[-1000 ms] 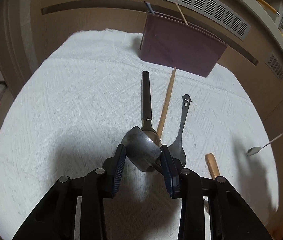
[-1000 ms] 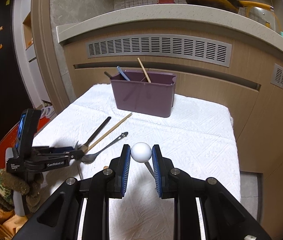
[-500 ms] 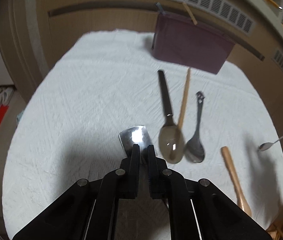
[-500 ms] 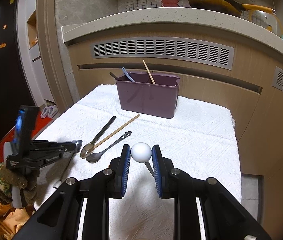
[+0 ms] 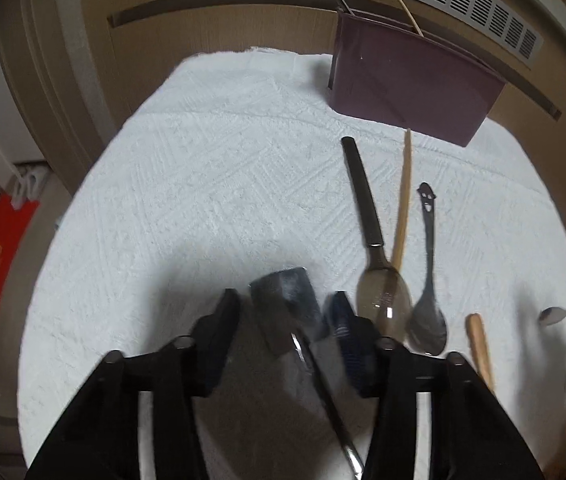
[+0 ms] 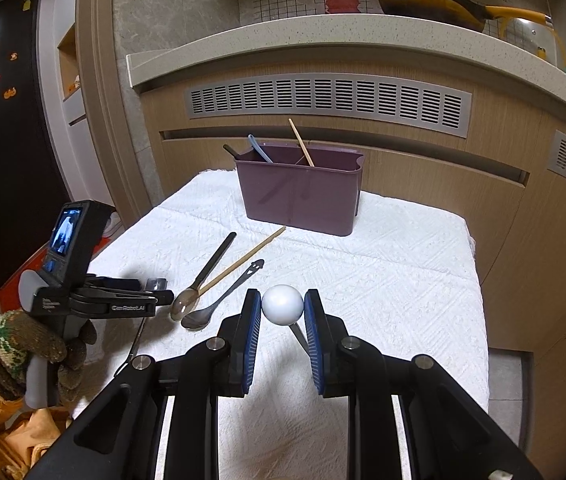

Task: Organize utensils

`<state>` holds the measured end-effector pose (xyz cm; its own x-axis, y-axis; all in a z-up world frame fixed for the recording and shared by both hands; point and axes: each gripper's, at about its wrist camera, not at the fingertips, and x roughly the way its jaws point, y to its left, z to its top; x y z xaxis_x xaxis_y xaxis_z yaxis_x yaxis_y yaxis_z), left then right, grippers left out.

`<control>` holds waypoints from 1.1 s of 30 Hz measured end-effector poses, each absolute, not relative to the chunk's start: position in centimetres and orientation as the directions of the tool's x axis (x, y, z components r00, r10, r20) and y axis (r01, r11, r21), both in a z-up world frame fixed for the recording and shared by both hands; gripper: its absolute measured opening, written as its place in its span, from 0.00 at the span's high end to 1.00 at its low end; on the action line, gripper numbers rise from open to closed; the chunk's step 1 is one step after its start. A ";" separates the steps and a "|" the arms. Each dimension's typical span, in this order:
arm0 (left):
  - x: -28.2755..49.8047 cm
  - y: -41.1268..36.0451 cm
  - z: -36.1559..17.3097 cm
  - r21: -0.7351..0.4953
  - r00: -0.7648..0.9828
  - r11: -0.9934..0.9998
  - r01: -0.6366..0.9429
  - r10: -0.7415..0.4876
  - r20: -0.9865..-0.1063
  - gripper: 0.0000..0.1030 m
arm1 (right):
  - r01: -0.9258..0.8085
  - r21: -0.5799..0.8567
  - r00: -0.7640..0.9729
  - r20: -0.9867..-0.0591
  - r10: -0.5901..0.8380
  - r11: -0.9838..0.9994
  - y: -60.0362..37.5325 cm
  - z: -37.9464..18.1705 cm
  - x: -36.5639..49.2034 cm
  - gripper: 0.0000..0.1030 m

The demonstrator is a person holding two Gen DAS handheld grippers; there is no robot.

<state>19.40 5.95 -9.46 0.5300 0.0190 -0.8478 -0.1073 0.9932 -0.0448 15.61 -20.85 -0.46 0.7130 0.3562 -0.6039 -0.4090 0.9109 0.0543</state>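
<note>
A purple utensil holder (image 5: 411,80) (image 6: 301,188) stands at the back of the white cloth. My left gripper (image 5: 283,312) is open, with a metal spatula (image 5: 287,308) lying on the cloth between its fingers. Right of it lie a black-handled spoon (image 5: 367,216), a wooden chopstick (image 5: 403,196), a dark smiley-handled spoon (image 5: 429,260) and a wooden handle (image 5: 479,344). My right gripper (image 6: 282,308) is shut on the white ball end (image 6: 282,304) of a small spoon, whose bowl (image 5: 553,315) shows at the right of the left wrist view.
The holder has a blue utensil (image 6: 259,149), a dark handle (image 6: 231,151) and a chopstick (image 6: 301,142) in it. A wooden cabinet with vent grilles (image 6: 323,98) stands behind the table. The cloth (image 6: 383,264) ends at the table's right edge.
My left gripper was shut on the spatula half a second ago; it has opened and the spatula now lies on the cloth. The right gripper has stayed still with its spoon.
</note>
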 end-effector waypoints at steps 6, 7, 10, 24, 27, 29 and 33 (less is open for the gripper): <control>17.4 6.2 -8.5 -0.030 0.621 0.998 -0.056 0.011 -0.783 0.95 | -0.407 0.055 0.719 -0.596 0.357 0.912 -21.2 -0.4 15.1 0.80; 16.7 6.2 -7.9 -0.044 0.638 0.998 -0.043 -0.006 -0.770 0.95 | -0.403 0.053 0.721 -0.596 0.353 0.914 -21.3 -0.3 15.1 0.80; 14.6 5.6 -5.8 0.004 0.705 1.000 -0.008 0.008 -0.709 0.96 | -0.400 0.040 0.727 -0.595 0.344 0.916 -21.1 0.1 14.8 0.80; 18.1 5.7 -9.0 -0.012 0.553 0.994 -0.112 0.053 -0.831 0.29 | -0.414 0.004 0.736 -0.587 0.337 0.910 -20.4 0.4 14.0 0.80; 18.8 5.7 -9.9 0.008 0.540 0.993 -0.120 0.072 -0.839 0.35 | -0.421 0.008 0.735 -0.583 0.346 0.907 -20.6 0.0 14.0 0.80; 19.2 6.0 -9.8 -0.001 0.530 0.993 -0.118 0.062 -0.845 0.38 | -0.423 0.021 0.731 -0.583 0.355 0.906 -21.0 -0.2 14.2 0.80; 19.1 5.4 -9.4 0.008 0.533 0.997 -0.078 0.049 -0.845 0.67 | -0.421 0.036 0.729 -0.581 0.362 0.906 -21.4 -0.5 14.3 0.80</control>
<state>19.10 5.44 -9.43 0.5331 0.0486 -0.8447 -0.0779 0.9969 0.0082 14.31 -21.39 -0.46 0.7293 0.3618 -0.5807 -0.4211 0.9063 0.0357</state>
